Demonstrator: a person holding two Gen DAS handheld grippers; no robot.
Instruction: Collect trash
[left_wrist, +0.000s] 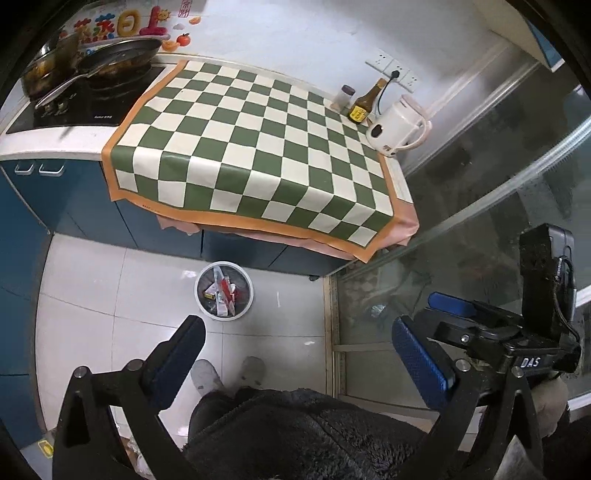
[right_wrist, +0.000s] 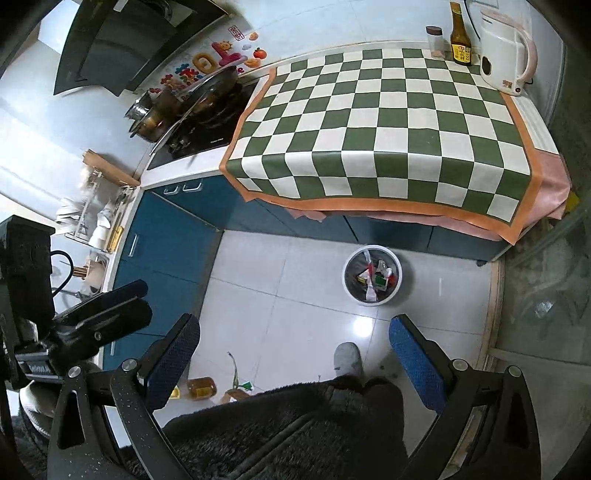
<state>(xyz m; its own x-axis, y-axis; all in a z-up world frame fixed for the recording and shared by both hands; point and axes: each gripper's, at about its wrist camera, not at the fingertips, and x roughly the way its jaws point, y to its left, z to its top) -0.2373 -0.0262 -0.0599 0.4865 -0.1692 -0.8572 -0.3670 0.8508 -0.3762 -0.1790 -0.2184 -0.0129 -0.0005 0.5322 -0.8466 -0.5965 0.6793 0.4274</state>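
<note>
A round white trash bin (right_wrist: 372, 276), already holding crumpled wrappers (right_wrist: 375, 278) in red, green and white, is seen on the pale tiled floor (right_wrist: 280, 280) just in front of blue base cabinets (right_wrist: 173, 236); in the right wrist view it lies at about 12 o'clock from the gripper's fingers, placed, it seems, where scraps can be dropped straight down from the counter. Above it, at 12 o'clock, a green-and-white checkered cloth (right_wrist: 384, 122) is spread over the counter and appears bare of litter, so the collecting is judged largely done there. Near the person's slippered foot (right_wrist: 347, 358), at about 8 o'clock from the bin, loose scraps (right_wrist: 236, 387) and a small amber bottle (right_wrist: 201, 387) are still seen on the floor. The right gripper (right_wrist: 293, 365) is held wide open with nothing between its blue pads, and the left gripper (left_wrist: 299, 365) is likewise spread wide and empty, both raised high and pointed down, probably to survey the floor. At the cloth's far corner, a brown sauce bottle (right_wrist: 460, 40), a small jar (right_wrist: 436, 42) and a white kettle (right_wrist: 504, 51) are kept; pans (right_wrist: 192, 103) rest on the stove at 10 o'clock.
</note>
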